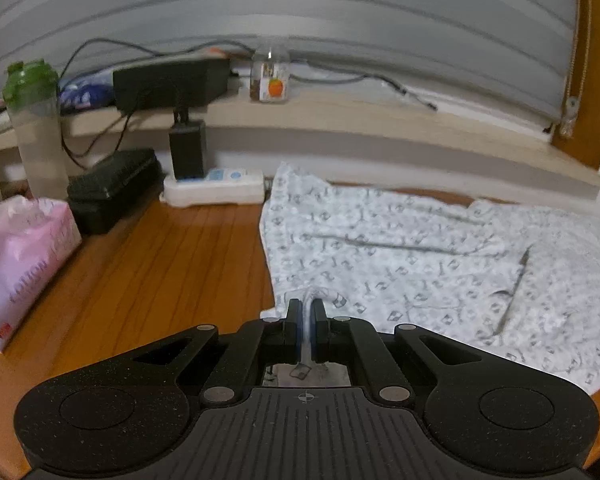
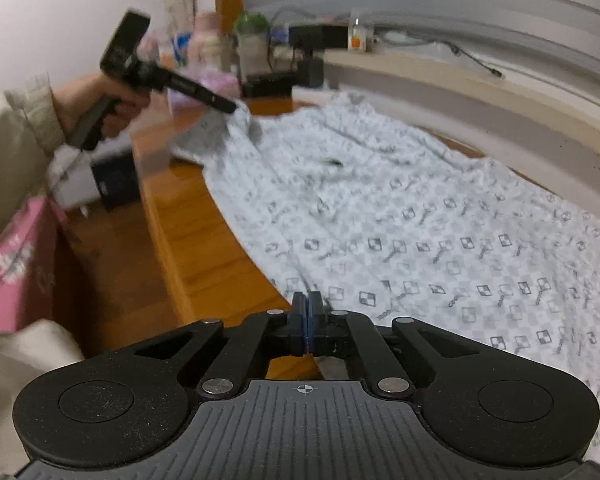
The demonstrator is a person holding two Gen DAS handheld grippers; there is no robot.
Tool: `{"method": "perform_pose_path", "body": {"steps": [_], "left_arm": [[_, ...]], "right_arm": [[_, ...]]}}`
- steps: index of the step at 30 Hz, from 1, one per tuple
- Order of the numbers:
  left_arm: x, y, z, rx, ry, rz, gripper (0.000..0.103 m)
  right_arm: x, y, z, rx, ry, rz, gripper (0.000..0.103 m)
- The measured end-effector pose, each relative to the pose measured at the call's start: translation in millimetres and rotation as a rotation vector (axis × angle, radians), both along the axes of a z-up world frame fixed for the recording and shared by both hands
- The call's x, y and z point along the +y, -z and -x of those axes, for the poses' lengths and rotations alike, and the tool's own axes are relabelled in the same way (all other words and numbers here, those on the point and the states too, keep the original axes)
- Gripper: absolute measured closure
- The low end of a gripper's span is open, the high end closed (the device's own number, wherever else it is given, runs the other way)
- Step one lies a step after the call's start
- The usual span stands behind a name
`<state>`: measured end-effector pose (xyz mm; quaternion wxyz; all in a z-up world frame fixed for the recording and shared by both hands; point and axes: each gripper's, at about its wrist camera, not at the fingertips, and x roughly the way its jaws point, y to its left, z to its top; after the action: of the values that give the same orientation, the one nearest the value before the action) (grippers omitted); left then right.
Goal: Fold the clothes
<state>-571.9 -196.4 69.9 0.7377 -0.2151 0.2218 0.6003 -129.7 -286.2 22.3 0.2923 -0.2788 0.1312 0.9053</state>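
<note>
A white patterned garment (image 2: 400, 216) lies spread across the wooden surface (image 1: 160, 264). The left gripper (image 1: 306, 312) has its fingers closed on a fold at the garment's near edge, lifting a corner. The right gripper (image 2: 307, 304) has its fingers pressed together at the garment's near hem; whether cloth is pinched cannot be told. A pink tissue pack (image 1: 20, 264) sits well left.

Soft printed cloth garment (image 1: 400, 256), glossy wooden table (image 1: 160, 264), matt black plastic grippers
</note>
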Motion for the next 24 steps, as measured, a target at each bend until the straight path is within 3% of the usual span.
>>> {"method": "perform_pose_path", "body": {"steps": [5, 10, 13, 17, 22, 24], "left_arm": [[-33, -13, 7, 0.031, 0.029, -0.004, 0.099], [-62, -7, 23, 0.004, 0.018, 0.027, 0.099], [-68, -1, 25, 0.027, 0.037, 0.077, 0.096], [-78, 9, 37, 0.053, 0.032, 0.132, 0.095], [-96, 9, 57, 0.043, -0.026, 0.121, 0.094], [-100, 8, 62, 0.026, -0.041, 0.112, 0.091]], "right_arm": [[-35, -24, -12, 0.102, -0.086, 0.025, 0.102], [-49, -18, -13, 0.103, -0.118, 0.065, 0.101], [-52, -15, -8, 0.059, -0.152, 0.057, 0.1], [-50, -17, -9, 0.064, -0.125, 0.04, 0.088], [-35, -19, -14, 0.056, -0.032, -0.013, 0.069], [-28, -18, -15, 0.047, 0.012, -0.039, 0.068]]}}
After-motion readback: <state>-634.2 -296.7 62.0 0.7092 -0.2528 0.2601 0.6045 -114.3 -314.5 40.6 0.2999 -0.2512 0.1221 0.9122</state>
